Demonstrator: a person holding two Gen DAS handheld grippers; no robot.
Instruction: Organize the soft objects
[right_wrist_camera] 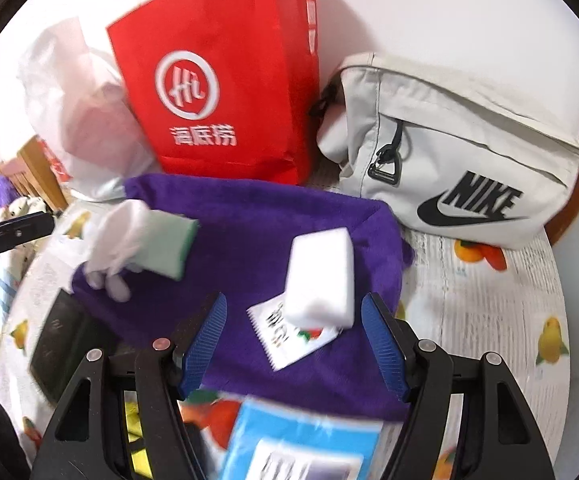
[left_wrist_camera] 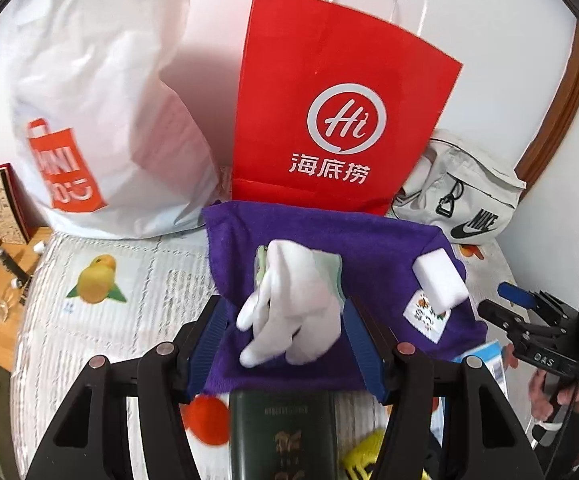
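The left gripper (left_wrist_camera: pixel 285 344) is spread wide around a white glove (left_wrist_camera: pixel 289 308) lying on a green sponge (right_wrist_camera: pixel 169 244) atop the purple towel (left_wrist_camera: pixel 369 248) — pads not touching it. The right gripper (right_wrist_camera: pixel 294 346) is also wide, flanking a white foam block (right_wrist_camera: pixel 321 280) on a small sachet (right_wrist_camera: pixel 289 336) — towel spread on the fruit-print worktop (right_wrist_camera: pixel 489 300).

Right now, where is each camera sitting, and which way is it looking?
Left wrist: rides on the left hand-held gripper, facing the white glove on the purple cloth; the open blue fingers and the right hand-held gripper show.
Right wrist: rides on the right hand-held gripper, facing the white sponge block; its open fingers and the left gripper's tip show.
Both share the cloth, glove, sponge block, red Haidilao bag and Nike bag.
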